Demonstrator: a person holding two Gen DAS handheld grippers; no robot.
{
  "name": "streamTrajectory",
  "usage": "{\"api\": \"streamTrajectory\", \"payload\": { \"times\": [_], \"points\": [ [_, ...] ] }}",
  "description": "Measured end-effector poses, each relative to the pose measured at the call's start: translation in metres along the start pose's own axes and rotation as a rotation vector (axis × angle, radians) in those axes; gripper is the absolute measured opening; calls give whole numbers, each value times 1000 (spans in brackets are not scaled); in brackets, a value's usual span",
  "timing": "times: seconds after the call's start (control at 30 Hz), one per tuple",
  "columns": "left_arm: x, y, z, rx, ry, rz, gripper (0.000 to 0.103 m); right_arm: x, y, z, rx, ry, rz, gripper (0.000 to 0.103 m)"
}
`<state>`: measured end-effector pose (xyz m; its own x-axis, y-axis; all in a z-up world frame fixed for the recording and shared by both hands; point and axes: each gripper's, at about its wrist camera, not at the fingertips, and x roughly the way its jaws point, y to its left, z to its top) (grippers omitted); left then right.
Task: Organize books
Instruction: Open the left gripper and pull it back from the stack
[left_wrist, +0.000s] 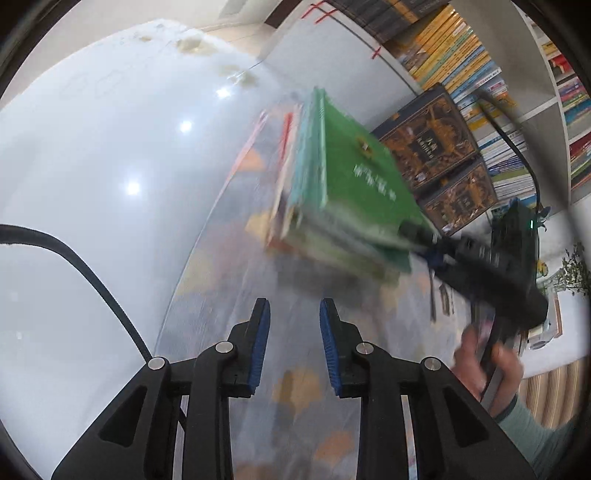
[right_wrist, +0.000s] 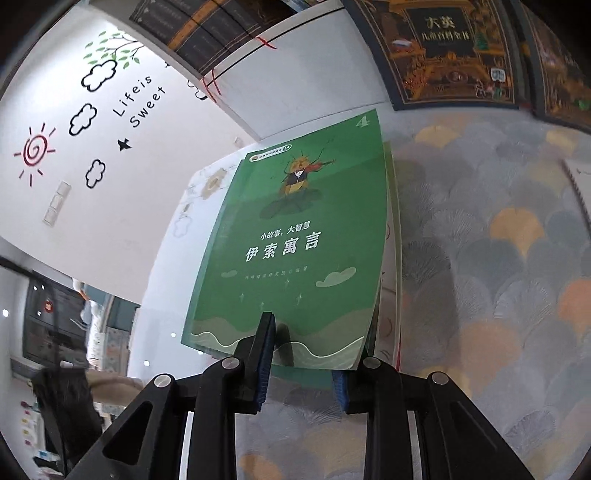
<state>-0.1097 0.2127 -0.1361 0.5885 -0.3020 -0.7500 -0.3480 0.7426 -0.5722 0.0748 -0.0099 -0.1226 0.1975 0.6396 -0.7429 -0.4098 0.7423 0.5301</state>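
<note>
Green-covered books (right_wrist: 291, 236), a small stack, are clamped by their near edge in the right hand-held gripper (right_wrist: 303, 354), lifted just above the patterned table (right_wrist: 480, 258). Left hand-held gripper (left_wrist: 294, 325) hangs near them, fingers parted, nothing between. Dark ornate volumes (left_wrist: 432, 140) stand at the far right.

A stack of books (left_wrist: 332, 206) stands on edge on the tablecloth (right_wrist: 498, 295), clamped in the right gripper (right_wrist: 303, 365). Two large books (left_wrist: 432, 144) lean behind it.
</note>
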Motion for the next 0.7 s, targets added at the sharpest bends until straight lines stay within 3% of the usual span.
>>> {"api": "streamTrajectory", "payload": {
  "times": [0.17,0.37,0.43,0.7],
  "points": [
    [-14,3,-32,-2,3,46,25,-1,7,-6,-41,-14,-46,31],
    [-32,-7,-50,12,-9,76,25,-18,-6,-22,40,-20,-44,36],
    [-36,-11,-55,16,-9,85,25,-26,-17,-30,88,-15,-35,45],
    [-24,-67,-71,90,6,92,25,-89,-92,-58,316,-52,49,46]
  ]
}}
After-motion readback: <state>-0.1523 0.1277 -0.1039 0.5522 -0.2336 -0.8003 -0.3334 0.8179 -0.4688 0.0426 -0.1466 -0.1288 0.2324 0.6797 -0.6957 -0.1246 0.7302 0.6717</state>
